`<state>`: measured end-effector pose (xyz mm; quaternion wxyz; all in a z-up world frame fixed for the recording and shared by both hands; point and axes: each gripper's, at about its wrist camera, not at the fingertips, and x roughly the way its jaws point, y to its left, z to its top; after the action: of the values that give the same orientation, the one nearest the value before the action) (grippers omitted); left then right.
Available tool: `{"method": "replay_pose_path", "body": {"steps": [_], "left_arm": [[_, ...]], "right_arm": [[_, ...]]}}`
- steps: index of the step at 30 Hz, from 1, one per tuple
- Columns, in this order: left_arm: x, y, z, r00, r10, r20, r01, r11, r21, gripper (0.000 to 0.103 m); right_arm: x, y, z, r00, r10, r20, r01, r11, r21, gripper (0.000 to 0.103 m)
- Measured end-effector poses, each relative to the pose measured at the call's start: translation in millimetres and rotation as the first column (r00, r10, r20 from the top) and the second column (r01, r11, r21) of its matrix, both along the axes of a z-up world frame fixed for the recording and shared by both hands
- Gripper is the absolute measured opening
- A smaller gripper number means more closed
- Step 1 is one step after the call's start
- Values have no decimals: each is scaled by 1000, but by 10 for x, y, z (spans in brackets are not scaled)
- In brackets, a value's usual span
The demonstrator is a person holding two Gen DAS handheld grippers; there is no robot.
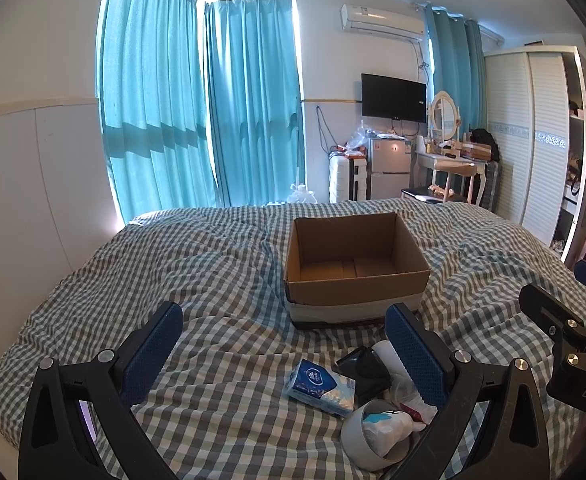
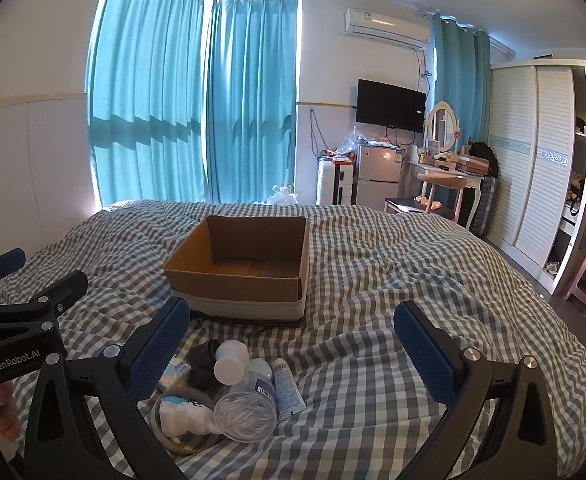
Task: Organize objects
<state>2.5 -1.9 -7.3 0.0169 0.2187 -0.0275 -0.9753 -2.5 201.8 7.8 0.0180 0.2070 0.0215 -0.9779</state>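
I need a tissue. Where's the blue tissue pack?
In the left wrist view, the blue tissue pack lies on the checked bedspread, nearer than the cardboard box, beside the dark pouch.

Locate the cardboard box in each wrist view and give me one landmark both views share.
Left wrist view: cardboard box sits right of centre on the checked bedspread, open and empty.
Right wrist view: cardboard box sits left of centre, beyond the pile of small items.
Shared landmark: the wall-mounted TV.
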Motion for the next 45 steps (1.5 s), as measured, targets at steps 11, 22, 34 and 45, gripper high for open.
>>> {"method": "replay_pose_path", "body": {"steps": [11,22,34,45], "left_arm": [[14,0,15,1000,-2,16,2,1000,6,103],[5,-37,14,998,0,58,0,1000,12,103],[-184,-76,-270,989,12,150,-13,1000,5,103],[-594,-68,-787,950,-17,313,21,1000,-9,103]], "right_arm": [[23,-38,50,1000,15,5,-15,1000,5,100],[85,-131,94,999,39,10,-39,999,24,100],[-63,-182,-163,993,57,100,-61,997,37,98],[-322,-124,-612,971,67,230,-77,997,33,97]]}}
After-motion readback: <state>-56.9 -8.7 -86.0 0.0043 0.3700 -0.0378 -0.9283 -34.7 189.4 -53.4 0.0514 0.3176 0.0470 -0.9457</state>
